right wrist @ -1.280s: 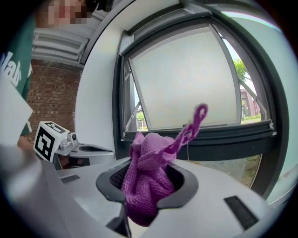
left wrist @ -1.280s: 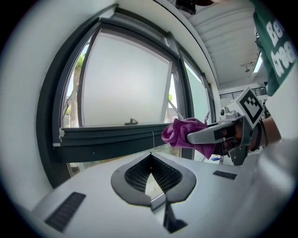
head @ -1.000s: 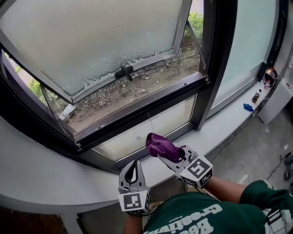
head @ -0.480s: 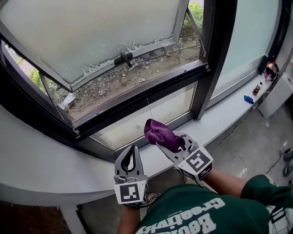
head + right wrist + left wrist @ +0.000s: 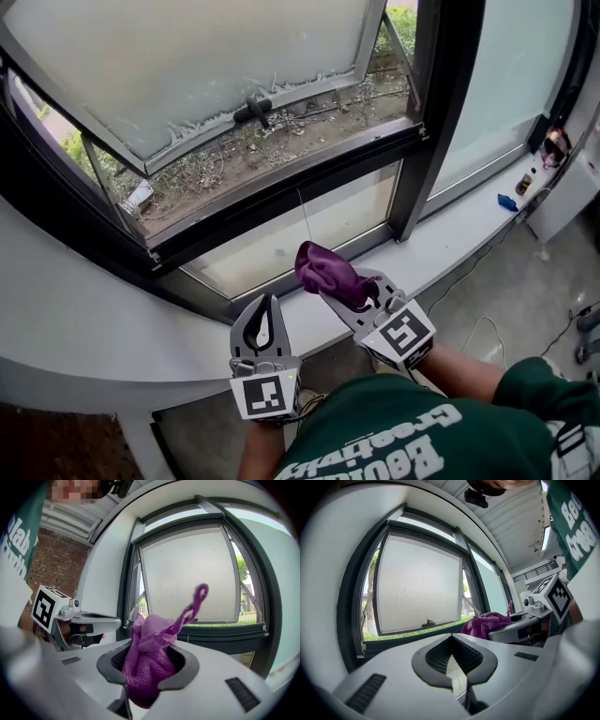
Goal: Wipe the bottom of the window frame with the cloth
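Observation:
A crumpled purple cloth (image 5: 328, 272) is bunched in my right gripper (image 5: 345, 289), which is shut on it just below the window. In the right gripper view the cloth (image 5: 149, 660) fills the jaws and a loop of it sticks up. The dark bottom rail of the window frame (image 5: 281, 208) runs across above both grippers, under the tilted-out frosted sash (image 5: 187, 66). My left gripper (image 5: 266, 305) hangs beside the right one at lower left, shut with nothing in it; its fingertips (image 5: 451, 638) meet in the left gripper view.
A white sill (image 5: 450, 239) curves along under the window. On its far right lie a blue object (image 5: 506, 202) and a small bottle (image 5: 526, 178). A black handle (image 5: 251, 111) sits on the sash's lower edge. Dirt and litter cover the outer ledge (image 5: 244, 159). Cables lie on the floor (image 5: 487, 328).
Both grippers have stayed low under the window with the cloth still held; the left one has drifted slightly left and down. The head view has shifted a little.

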Motion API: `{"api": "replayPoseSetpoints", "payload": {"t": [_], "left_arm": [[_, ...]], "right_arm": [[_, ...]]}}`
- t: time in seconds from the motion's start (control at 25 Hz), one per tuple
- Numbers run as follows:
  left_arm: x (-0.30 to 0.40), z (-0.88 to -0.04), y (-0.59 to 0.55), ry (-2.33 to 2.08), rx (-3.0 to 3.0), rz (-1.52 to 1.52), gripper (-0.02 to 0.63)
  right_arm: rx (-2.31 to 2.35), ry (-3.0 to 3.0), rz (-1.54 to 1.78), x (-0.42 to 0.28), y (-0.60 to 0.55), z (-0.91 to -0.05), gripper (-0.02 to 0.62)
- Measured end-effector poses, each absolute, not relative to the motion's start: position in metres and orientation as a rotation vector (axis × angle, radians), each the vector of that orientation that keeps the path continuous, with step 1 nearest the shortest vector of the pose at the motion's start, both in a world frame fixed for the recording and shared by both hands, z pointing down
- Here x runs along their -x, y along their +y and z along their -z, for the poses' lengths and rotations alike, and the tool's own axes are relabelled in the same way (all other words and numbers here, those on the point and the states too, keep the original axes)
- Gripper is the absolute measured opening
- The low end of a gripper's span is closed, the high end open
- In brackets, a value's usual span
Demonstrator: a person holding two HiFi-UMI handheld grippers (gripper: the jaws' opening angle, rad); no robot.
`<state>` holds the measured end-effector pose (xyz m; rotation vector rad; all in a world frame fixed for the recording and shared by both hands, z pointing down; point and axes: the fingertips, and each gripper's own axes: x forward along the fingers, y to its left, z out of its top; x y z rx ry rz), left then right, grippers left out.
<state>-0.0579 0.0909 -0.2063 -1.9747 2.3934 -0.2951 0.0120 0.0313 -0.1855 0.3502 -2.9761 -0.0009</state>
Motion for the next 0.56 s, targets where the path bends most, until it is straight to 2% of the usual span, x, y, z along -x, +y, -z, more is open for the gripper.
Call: {"api": "replayPoseSetpoints", "payload": {"t": [0.56], "left_arm": [[0.0497, 0.2036, 0.0926, 2.400, 1.962, 0.324, 0.009]], "right_arm": [[-0.289, -3.014, -0.005, -0.0169, 0.0392, 0.1881, 0.127]]}}
